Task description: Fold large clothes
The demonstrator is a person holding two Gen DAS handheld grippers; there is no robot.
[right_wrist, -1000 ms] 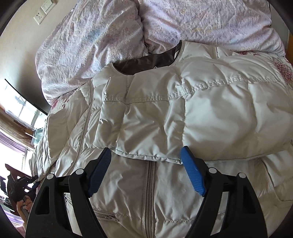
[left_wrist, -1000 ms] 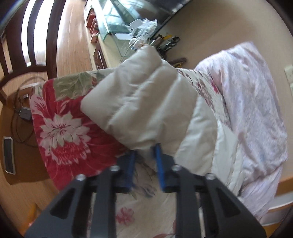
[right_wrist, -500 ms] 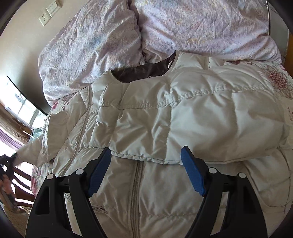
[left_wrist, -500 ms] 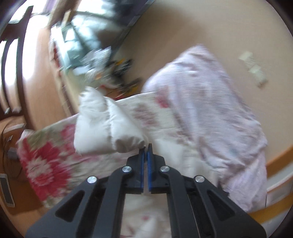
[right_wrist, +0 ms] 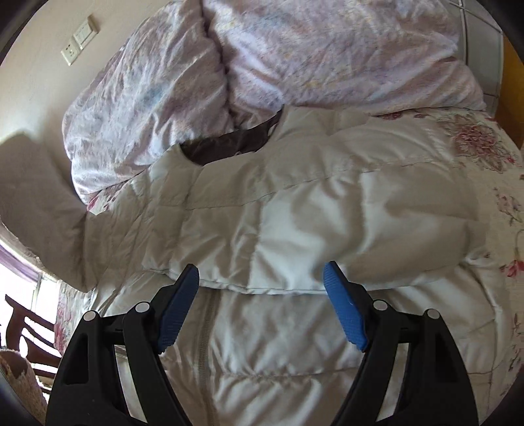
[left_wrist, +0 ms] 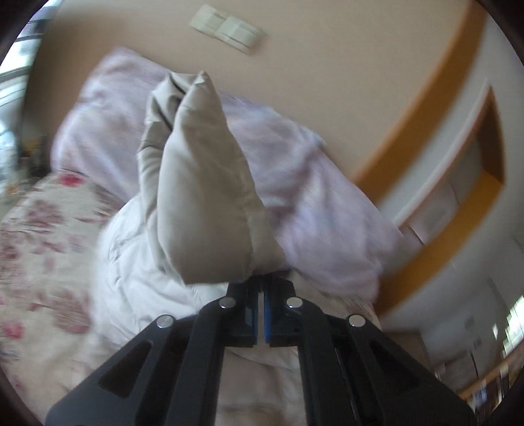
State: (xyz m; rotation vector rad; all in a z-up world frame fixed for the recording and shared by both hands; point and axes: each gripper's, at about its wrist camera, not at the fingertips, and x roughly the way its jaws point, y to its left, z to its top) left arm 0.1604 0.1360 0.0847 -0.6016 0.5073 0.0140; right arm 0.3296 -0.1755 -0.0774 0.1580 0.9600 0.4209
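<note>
Surroundings: crumpled quilt [right_wrist: 294, 55] at the bed's head, floral sheet [right_wrist: 484, 144] beneath.
Jacket [right_wrist: 294, 222]: spread on sheet.
Left gripper [left_wrist: 261, 295]: pinched tight on lifted sleeve [left_wrist: 203, 203].
Right gripper [right_wrist: 262, 285]: spread wide over jacket, holding nothing.

A crumpled lilac duvet [right_wrist: 294, 55] is heaped at the head of the bed, on the floral bedspread [right_wrist: 475, 141]. On the wall above the duvet sit a switch plate [left_wrist: 227, 29] and socket [right_wrist: 80, 42]. A dark wooden chair [right_wrist: 23, 331] stands beside the bed, well apart from the duvet.
</note>
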